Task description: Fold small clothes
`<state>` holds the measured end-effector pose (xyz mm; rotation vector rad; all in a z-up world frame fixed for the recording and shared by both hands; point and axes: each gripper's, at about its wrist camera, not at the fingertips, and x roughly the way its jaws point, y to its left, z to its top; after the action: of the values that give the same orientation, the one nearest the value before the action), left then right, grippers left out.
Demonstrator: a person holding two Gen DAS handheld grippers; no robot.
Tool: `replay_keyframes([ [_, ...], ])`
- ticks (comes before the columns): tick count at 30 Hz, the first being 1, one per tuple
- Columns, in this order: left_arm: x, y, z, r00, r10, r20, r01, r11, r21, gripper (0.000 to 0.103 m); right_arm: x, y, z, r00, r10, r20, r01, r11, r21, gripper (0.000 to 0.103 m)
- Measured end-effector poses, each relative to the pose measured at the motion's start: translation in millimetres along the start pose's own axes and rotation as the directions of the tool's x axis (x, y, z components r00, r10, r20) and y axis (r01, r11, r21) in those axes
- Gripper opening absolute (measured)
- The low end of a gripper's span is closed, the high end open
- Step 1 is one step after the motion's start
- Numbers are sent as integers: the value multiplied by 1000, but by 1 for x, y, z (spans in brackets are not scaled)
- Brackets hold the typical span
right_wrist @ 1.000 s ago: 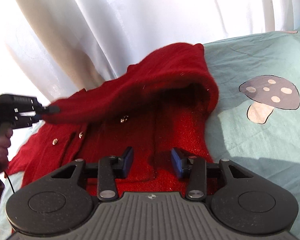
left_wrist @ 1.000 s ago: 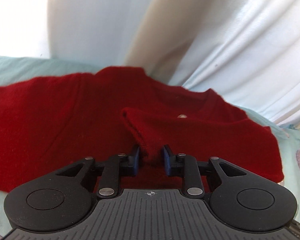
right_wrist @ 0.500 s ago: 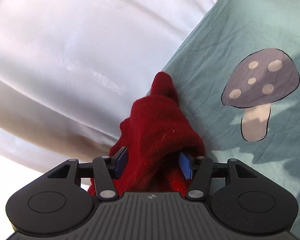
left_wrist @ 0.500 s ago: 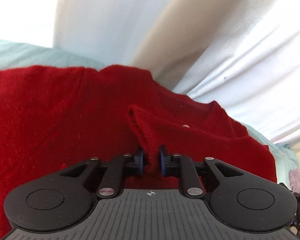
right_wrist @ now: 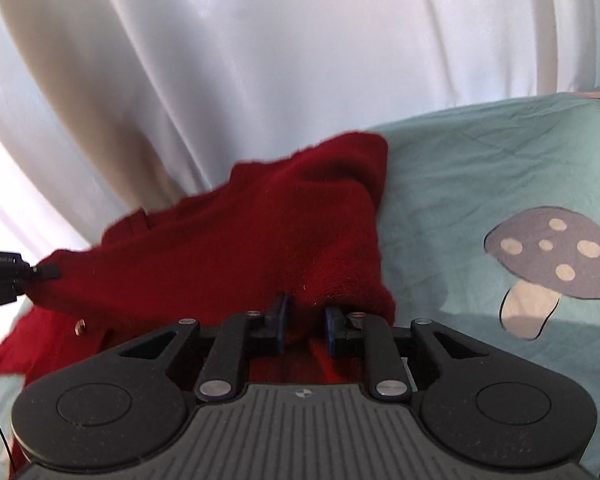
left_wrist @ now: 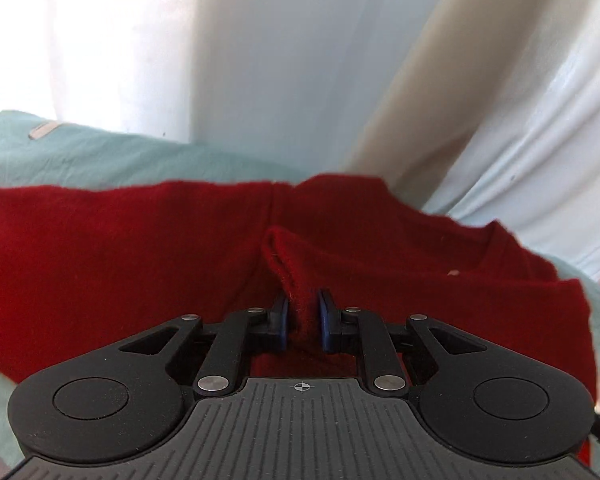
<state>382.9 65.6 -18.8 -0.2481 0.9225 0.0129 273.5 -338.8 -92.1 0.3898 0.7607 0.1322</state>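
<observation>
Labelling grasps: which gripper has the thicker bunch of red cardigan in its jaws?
The right gripper: its jaws hold a bulky bunch of cardigan; the left gripper pinches one thin fold.

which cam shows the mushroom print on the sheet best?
Right wrist view: the whole mushroom print shows on the green sheet, beside the red cardigan. Left wrist view shows only sheet edges around the cardigan, and at most a dotted scrap at its right edge.

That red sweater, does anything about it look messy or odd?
Nothing damaged. The red sweater lies bunched and uneven on the mushroom-print sheet, because the left claw and right claw each pinch a fold.
</observation>
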Motion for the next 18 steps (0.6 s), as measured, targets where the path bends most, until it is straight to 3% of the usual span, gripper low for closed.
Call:
replay_keyframes([
  [2,7,4,-9,1000,9,-27,-8,1000,8,18,-9,0,-1,1000,14,2,-14,1000,-19,29],
  [7,8,8,-11,1000,-11,-28,11,1000,6,21,-52,-6,9,988,152,31,-152,988,-29,30],
  [9,9,12,-11,999,-32,-38,32,999,-17,22,-65,-6,14,986,145,78,-142,989,-44,41],
  [11,13,14,-9,998,-49,-49,47,998,-39,26,-65,-4,20,986,96,136,-90,994,-55,62],
  [15,16,15,-4,996,-71,-58,67,995,-68,21,-26,-4,27,997,-7,81,11,999,-46,58],
  [17,16,13,-2,996,-68,-62,64,996,-61,21,-3,-2,26,999,-34,39,36,997,-65,43],
  [18,16,13,-2,996,-64,-61,61,997,-55,20,4,1,24,998,-56,33,59,995,-83,40],
])
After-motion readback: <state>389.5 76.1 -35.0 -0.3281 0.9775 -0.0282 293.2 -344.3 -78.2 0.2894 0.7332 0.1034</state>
